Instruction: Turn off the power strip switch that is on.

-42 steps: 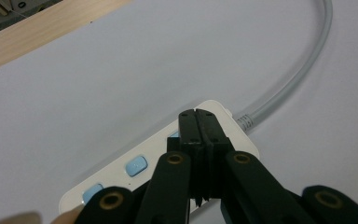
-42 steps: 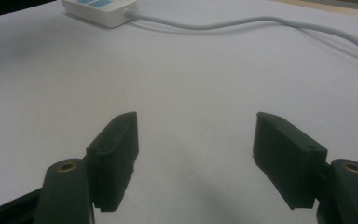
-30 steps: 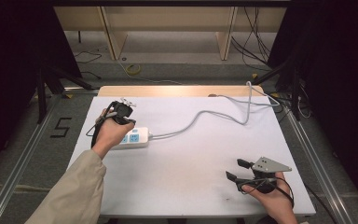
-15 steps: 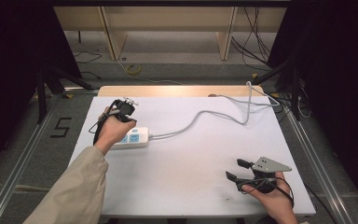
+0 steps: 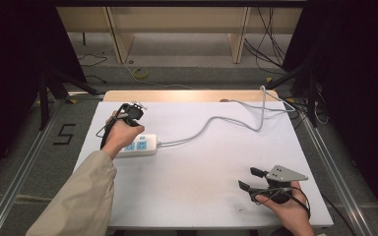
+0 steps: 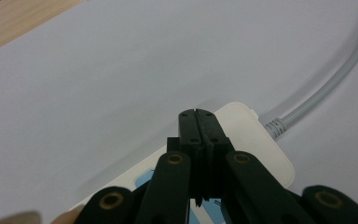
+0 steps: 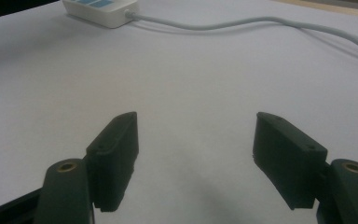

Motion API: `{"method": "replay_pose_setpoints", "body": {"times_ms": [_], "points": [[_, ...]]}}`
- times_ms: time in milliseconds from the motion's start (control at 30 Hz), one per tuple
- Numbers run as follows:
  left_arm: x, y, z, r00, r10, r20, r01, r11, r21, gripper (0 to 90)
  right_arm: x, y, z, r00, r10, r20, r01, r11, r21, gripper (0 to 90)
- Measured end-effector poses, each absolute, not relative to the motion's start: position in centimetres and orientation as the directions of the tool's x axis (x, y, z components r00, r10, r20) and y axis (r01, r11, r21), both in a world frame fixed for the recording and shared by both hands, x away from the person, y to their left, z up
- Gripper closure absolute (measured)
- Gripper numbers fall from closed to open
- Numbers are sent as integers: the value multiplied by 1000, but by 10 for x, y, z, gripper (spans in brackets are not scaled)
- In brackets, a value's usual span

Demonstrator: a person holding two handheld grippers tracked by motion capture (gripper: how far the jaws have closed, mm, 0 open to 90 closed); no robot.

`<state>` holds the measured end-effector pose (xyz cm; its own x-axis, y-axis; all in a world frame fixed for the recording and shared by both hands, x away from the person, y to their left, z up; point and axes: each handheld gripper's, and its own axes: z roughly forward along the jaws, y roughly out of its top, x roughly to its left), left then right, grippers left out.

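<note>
A white power strip (image 5: pixel 140 146) with blue socket faces lies at the table's left, and its grey cable (image 5: pixel 211 120) curves off to the far right corner. The person's left hand holds my left gripper (image 5: pixel 132 111) just above the strip. In the left gripper view its black jaws (image 6: pixel 199 122) are pressed together with nothing between them, over the cable end of the strip (image 6: pixel 256 140). My right gripper (image 5: pixel 246 178) rests low at the front right, jaws wide apart over bare white tabletop (image 7: pixel 196 135), with the strip (image 7: pixel 103 10) far off.
The white tabletop (image 5: pixel 211 177) has a bare wooden strip (image 5: pixel 187 95) along its far edge. Metal rails run along both sides of the table, and loose cables lie on the floor beyond it. Dark curtains close off both sides.
The left hand has edged slightly toward the far side above the power strip. The right hand and its gripper have stayed put.
</note>
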<state>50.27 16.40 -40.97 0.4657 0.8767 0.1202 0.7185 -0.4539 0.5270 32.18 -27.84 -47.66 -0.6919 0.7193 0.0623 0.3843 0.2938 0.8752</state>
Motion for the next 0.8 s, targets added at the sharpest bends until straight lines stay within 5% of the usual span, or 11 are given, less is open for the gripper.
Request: {"method": "replay_pose_setpoints", "body": {"times_ms": [800], "points": [[514, 159, -419, 474, 871, 128, 742, -473, 475, 894, 322, -278, -477, -693, 718, 65, 386, 292, 875, 322]]}}
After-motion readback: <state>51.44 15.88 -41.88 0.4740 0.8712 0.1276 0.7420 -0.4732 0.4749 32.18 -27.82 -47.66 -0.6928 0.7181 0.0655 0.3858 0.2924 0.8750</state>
